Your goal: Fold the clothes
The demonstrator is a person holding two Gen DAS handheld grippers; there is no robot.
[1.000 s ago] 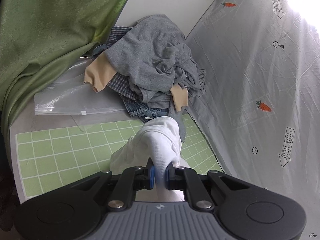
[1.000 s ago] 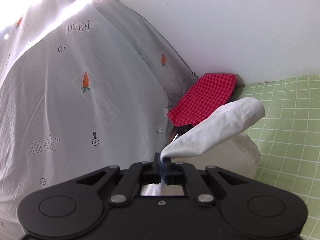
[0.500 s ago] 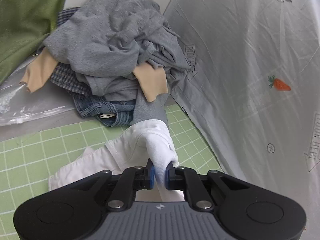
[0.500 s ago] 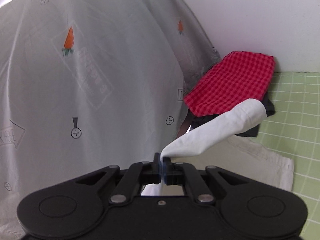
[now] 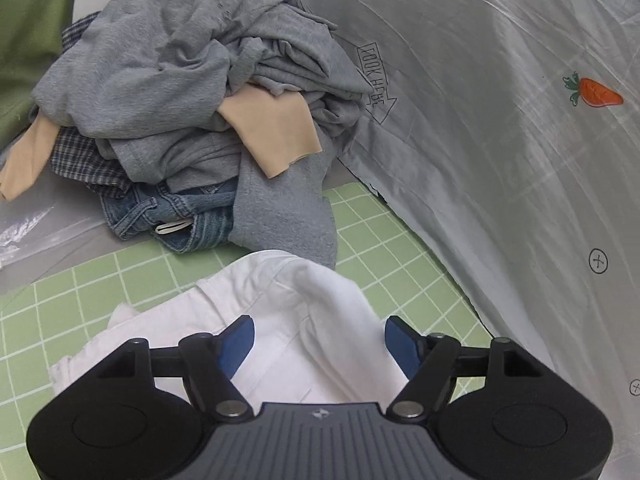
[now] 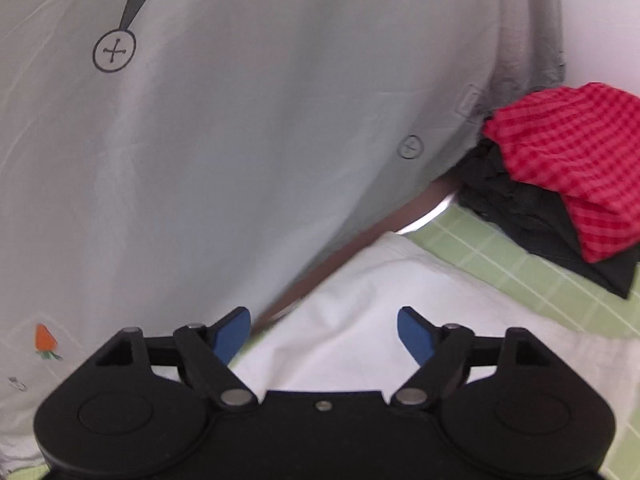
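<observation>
Both hand-held grippers have let go within the last half second. A moment ago each was pinched shut on a corner of the white garment and holding it up off the green grid mat; now the left hand-held gripper stands with its blue pads spread wide and nothing between them, and the right hand-held gripper is spread just as wide and just as empty. The lifted white fold that hung in front of the right one has dropped, and the cloth lies flat on the mat.

My reading is that one fold has just been laid down and released. Whether another fold is due, or the piece is ready to go to a stack, these views do not settle.

In the left wrist view the white garment sits at 6 o'clock, just under the pads, with a raised hump at its near end; its long axis seems to run from about 8 o'clock towards 2 o'clock, though the tool body hides much of it. In the right wrist view it spreads from 6 o'clock out to 3 o'clock.

The pile of unfolded clothes lies at 11 o'clock from the left hand-held gripper, just beyond the white piece. The red checked cloth rests on a dark stack at 2 o'clock from the right one, near the garment's far edge.
</observation>
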